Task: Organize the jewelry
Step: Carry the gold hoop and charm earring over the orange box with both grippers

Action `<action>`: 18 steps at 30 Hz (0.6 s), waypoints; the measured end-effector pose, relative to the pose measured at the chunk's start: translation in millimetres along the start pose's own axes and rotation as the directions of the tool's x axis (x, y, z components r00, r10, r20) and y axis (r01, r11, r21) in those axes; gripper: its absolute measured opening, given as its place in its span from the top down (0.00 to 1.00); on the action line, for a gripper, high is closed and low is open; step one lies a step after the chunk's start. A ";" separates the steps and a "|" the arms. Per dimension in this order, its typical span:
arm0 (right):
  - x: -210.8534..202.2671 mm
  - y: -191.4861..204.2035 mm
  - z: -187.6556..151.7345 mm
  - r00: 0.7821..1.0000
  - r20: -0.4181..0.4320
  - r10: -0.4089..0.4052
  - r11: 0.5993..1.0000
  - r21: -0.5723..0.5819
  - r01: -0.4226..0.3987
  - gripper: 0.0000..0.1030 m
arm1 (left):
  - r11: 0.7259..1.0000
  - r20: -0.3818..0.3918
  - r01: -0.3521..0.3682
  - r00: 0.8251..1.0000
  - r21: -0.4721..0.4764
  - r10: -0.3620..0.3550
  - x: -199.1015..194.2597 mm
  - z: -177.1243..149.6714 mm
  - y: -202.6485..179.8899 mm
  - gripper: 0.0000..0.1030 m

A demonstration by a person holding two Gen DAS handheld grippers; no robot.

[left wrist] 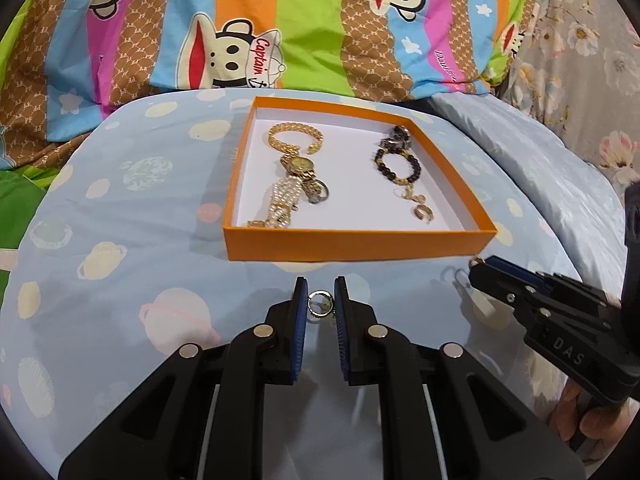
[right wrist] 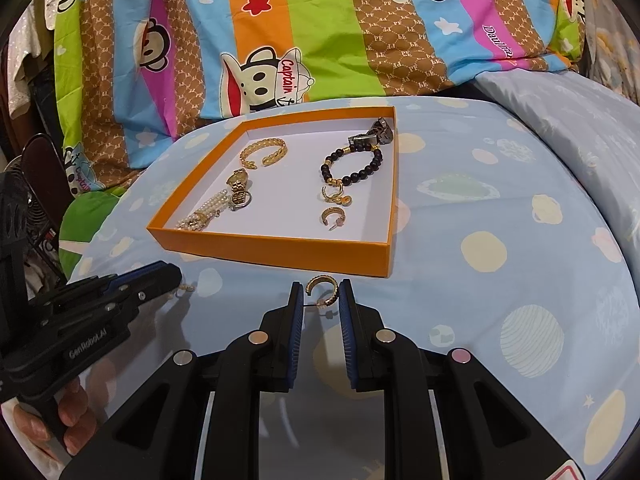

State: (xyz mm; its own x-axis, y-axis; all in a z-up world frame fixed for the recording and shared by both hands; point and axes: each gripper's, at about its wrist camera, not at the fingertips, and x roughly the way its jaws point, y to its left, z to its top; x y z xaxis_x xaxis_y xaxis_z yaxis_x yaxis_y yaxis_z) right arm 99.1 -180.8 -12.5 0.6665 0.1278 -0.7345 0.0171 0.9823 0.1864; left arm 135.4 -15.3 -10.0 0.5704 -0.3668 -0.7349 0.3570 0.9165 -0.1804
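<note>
1. Now both of my tools work the blue planet-print sheet [right wrist: 500,208] just in front of the orange box [left wrist: 360,245], where most of the jewelry already lies: a gold cuff [left wrist: 295,136], a gold watch [left wrist: 299,165], a pearl bracelet [left wrist: 280,204], a dark bead bracelet [left wrist: 398,166] and a gold hoop earring [right wrist: 334,216].
2. My left tool [left wrist: 321,300] stands with its fingers slightly apart around a small ring [left wrist: 320,305] on the sheet; the pads flank it closely, and I cannot tell whether they touch it.
3. My right tool [right wrist: 320,300] straddles a second gold hoop earring [right wrist: 322,289], fingers apart, the hoop near the right pad.
4. I judge the step in hand to be the pickup of these last two loose pieces.
5. Next, each tool needs to close squarely on its piece without pinching cloth, lift clear of the near wall, and release inside the box, the hoop beside its mate.
</note>
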 end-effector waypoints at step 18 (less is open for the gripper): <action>0.8 1.4 -0.8 1.000 -0.004 -0.001 1.000 -0.005 0.001 0.84 | 0.996 -0.004 0.011 1.000 0.086 -0.011 -7.1 -18.4 -21.8 0.72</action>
State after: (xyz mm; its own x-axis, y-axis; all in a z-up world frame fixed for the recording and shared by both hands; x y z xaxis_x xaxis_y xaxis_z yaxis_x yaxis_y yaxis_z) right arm 99.0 -179.3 -13.4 0.6638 0.1275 -0.7370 0.0136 0.9831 0.1823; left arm 109.9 -29.7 -12.8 0.5632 -0.3760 -0.7358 0.4257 0.8952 -0.1316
